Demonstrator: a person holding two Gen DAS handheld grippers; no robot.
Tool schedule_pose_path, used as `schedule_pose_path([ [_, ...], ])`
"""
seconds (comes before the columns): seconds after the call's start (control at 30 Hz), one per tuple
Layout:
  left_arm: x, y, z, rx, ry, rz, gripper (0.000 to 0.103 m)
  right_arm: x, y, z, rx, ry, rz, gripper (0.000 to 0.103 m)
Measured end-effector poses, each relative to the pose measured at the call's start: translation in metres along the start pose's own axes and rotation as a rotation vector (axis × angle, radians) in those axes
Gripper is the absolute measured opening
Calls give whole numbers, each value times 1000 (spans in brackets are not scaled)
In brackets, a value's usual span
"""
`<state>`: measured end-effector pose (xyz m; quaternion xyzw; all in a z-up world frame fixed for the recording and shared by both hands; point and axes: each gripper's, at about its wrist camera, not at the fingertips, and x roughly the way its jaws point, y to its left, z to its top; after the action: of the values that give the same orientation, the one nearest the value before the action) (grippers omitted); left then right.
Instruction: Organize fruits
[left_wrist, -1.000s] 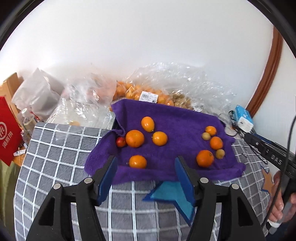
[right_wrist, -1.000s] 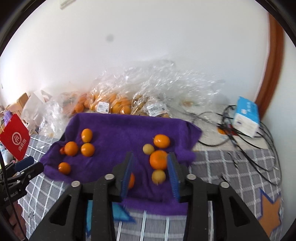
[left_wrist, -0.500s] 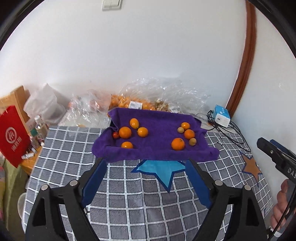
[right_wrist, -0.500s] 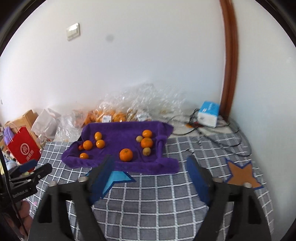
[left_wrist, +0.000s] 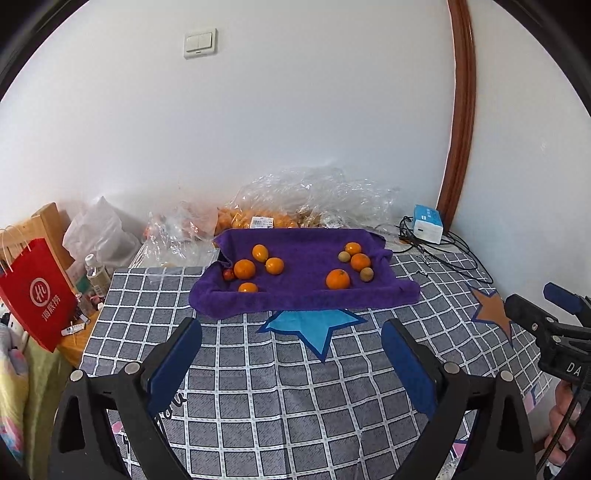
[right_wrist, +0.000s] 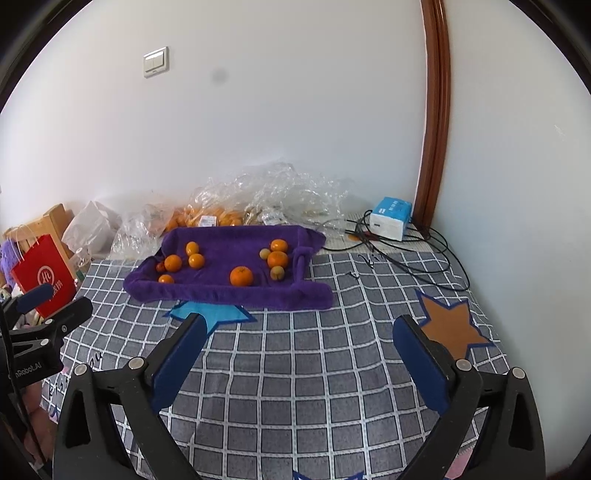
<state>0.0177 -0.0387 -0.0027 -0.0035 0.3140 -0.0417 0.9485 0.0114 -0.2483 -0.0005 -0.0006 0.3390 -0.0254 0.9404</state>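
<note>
A purple towel (left_wrist: 306, 291) (right_wrist: 207, 288) lies on the checked cloth and bears two groups of fruit. The left group is several oranges around one (left_wrist: 244, 268) (right_wrist: 173, 263) and a small red fruit (left_wrist: 228, 274). The right group is oranges such as the big one (left_wrist: 337, 279) (right_wrist: 241, 276) and two small yellowish fruits (left_wrist: 366, 274) (right_wrist: 277, 273). My left gripper (left_wrist: 291, 347) is wide open and empty, well in front of the towel. My right gripper (right_wrist: 295, 343) is wide open and empty, also back from the towel.
Clear plastic bags with more oranges (left_wrist: 258, 221) lie behind the towel by the wall. A blue-white box (left_wrist: 427, 223) and black cables (right_wrist: 406, 254) are at the back right. A red paper bag (left_wrist: 37, 295) and a bottle stand off the left edge.
Both grippers have pulled back and up from the towel and opened wider. The fruit has stayed put on the towel.
</note>
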Motion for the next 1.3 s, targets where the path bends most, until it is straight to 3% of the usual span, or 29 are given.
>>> schedule_pose_path([
  [1.3, -9, 7, 1, -27, -28, 20, 98, -9, 0, -2, -5, -25, -7, 100],
])
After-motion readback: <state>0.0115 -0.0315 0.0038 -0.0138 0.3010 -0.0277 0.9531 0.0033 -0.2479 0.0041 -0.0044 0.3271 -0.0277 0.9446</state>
